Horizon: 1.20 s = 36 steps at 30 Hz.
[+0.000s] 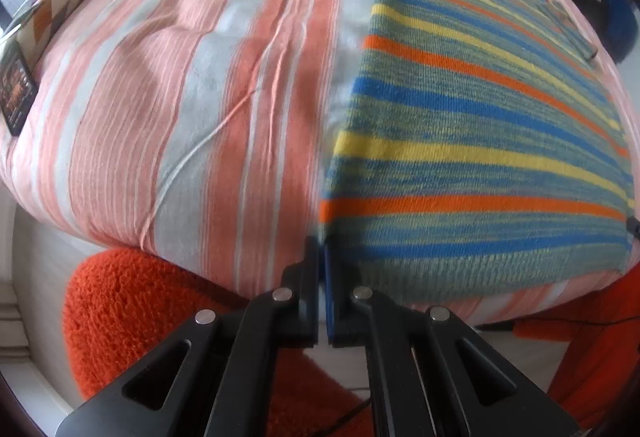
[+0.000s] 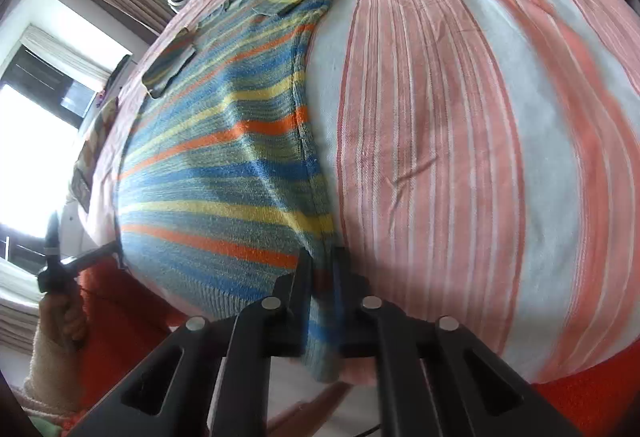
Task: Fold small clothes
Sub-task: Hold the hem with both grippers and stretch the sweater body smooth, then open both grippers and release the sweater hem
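Both tools pinch the striped sweater's hem; corners hidden.

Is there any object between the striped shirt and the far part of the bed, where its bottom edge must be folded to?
Nothing visible does. Both grippers, left and right, already hold the striped shirt at its bottom corners. It lies flat on the striped bedsheet, with only its own sleeves folded on top.
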{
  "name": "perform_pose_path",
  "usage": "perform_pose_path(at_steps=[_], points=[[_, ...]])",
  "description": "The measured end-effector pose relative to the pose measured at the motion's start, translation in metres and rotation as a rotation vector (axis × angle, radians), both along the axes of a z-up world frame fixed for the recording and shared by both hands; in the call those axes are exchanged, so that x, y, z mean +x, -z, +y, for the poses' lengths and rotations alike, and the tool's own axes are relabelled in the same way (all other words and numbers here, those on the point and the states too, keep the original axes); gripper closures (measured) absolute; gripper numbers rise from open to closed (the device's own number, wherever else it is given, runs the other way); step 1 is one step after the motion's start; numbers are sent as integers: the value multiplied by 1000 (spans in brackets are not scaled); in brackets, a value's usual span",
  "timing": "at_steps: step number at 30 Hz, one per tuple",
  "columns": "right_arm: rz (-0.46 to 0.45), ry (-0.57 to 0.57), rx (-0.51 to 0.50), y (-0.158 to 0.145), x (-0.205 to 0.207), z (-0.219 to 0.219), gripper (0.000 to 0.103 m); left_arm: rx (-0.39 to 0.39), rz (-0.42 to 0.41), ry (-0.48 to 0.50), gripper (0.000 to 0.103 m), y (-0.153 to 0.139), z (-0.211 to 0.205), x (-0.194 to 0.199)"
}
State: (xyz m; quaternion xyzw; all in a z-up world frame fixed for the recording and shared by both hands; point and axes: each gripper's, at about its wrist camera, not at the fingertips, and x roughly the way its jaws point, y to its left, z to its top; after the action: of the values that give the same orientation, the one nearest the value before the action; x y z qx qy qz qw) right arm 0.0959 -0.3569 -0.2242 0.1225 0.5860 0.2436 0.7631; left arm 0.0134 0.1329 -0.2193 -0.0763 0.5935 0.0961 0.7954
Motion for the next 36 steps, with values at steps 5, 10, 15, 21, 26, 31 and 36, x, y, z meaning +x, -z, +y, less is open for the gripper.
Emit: perform_pose_path(at_steps=[5, 10, 15, 21, 26, 31, 36], points=[[1, -2, -23, -6, -8, -8, 75, 37, 5, 4, 87, -4, -13, -6], [-60, -42, -175, -22, -23, -16, 70, 72, -21, -5, 43, -26, -28, -28], [-255, -88, -284, -69, -39, -7, 64, 100, -164, -1, 29, -71, -44, -23], [-300, -239, -162, -71, -33, 48, 53, 86, -244, 60, 20, -57, -68, 17], [-197, -265, -230, -15, -30, 53, 53, 141, -47, 77, 19, -9, -73, 21], [-105, -167, -237, -23, -34, 1, 54, 89, -92, 39, 21, -30, -56, -6], [-333, -134, -280, -102, 7, -12, 31, 124, -354, -51, 10, -79, -49, 3]])
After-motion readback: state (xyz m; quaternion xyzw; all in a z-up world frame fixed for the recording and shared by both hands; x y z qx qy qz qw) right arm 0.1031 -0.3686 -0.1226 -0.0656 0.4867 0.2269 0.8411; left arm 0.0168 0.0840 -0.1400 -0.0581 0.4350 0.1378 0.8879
